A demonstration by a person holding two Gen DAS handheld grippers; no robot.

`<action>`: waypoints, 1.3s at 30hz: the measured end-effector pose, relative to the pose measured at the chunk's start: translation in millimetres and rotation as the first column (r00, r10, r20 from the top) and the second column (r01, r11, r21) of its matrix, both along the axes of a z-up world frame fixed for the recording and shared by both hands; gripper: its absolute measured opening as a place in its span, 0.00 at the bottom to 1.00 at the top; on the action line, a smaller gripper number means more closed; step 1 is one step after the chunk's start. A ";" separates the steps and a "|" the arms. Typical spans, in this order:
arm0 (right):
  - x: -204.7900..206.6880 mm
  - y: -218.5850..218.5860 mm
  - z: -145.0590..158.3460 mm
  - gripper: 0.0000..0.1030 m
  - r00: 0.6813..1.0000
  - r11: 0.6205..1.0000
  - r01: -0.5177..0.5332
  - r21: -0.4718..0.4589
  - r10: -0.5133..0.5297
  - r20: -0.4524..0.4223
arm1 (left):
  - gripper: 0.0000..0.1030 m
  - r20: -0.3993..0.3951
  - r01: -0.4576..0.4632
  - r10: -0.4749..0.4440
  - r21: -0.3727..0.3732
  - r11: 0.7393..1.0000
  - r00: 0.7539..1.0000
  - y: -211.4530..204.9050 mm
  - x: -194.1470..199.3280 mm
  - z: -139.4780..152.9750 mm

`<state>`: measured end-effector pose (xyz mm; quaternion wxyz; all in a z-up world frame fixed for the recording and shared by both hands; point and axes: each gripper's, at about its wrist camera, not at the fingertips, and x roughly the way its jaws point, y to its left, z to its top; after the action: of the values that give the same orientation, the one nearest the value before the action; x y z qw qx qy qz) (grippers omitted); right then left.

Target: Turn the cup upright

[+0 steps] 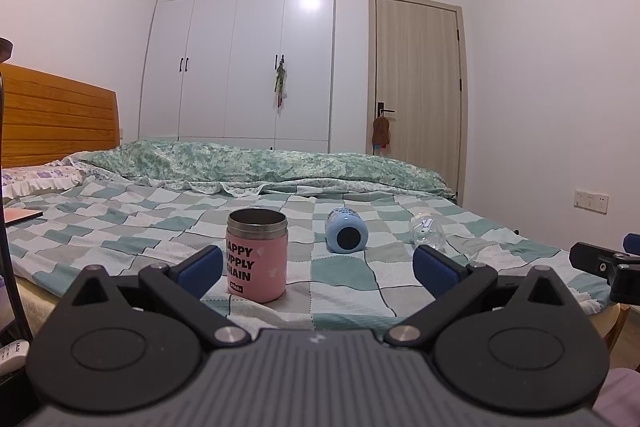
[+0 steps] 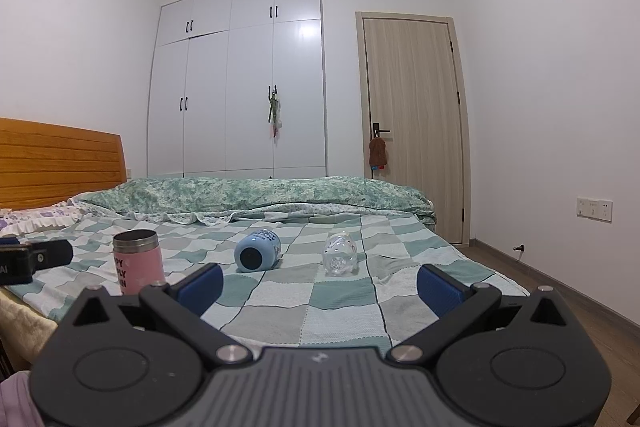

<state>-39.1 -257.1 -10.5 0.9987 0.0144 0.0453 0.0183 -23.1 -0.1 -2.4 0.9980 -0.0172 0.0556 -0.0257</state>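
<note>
A pink cup (image 1: 257, 255) with black lettering and a steel rim stands upright on the checked bed cover, just beyond my left gripper's left finger. It also shows in the right wrist view (image 2: 138, 261) at the left. A light blue cup (image 1: 346, 230) lies on its side, base towards me; it shows in the right wrist view (image 2: 257, 250) too. A clear plastic cup (image 1: 427, 227) lies on its side further right, also seen in the right wrist view (image 2: 340, 253). My left gripper (image 1: 318, 267) is open and empty. My right gripper (image 2: 320, 285) is open and empty, short of the lying cups.
The bed (image 1: 340, 291) has a rolled green quilt (image 1: 260, 167) at the far side and a wooden headboard (image 1: 56, 115) on the left. A white wardrobe (image 1: 240, 47) and a door (image 1: 418, 87) stand behind. Wooden floor (image 2: 580, 311) lies right of the bed.
</note>
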 end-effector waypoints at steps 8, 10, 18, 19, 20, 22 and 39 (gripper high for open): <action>0.2 -0.1 -0.3 1.00 1.000 1.000 0.000 0.000 0.000 -0.002 | 1.00 0.003 -0.001 0.001 -0.003 1.000 1.000 1.3 -1.6 0.3; 0.2 -1.1 -0.6 1.00 1.000 1.000 -0.002 0.001 0.002 -0.003 | 1.00 0.002 0.002 -0.002 -0.006 1.000 1.000 1.2 -1.8 0.5; 0.2 -1.2 -0.7 1.00 1.000 1.000 -0.003 0.000 0.003 0.000 | 1.00 0.005 -0.001 0.001 -0.004 1.000 1.000 -0.1 -2.8 0.7; 0.3 -1.2 -0.9 1.00 1.000 1.000 -0.003 0.000 0.003 0.001 | 1.00 0.006 -0.002 0.002 -0.002 1.000 1.000 0.0 -2.6 0.6; -0.5 -1.1 -0.3 1.00 1.000 1.000 -0.004 0.001 0.004 0.002 | 1.00 0.006 -0.001 0.001 -0.002 1.000 1.000 -0.2 -2.8 0.7; -1.0 -1.1 -0.2 1.00 1.000 1.000 -0.004 0.000 0.004 0.002 | 1.00 0.006 -0.002 0.002 -0.002 1.000 1.000 -0.1 -2.6 0.6; -1.1 -1.3 0.0 1.00 1.000 1.000 -0.008 0.000 0.008 0.003 | 1.00 0.011 0.007 -0.007 -0.002 1.000 1.000 -0.8 -3.9 -1.2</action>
<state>-40.2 -258.4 -10.5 0.9987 0.0142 0.0440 0.0221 -27.0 -0.8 -3.6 0.9981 -0.0181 0.0502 -0.0293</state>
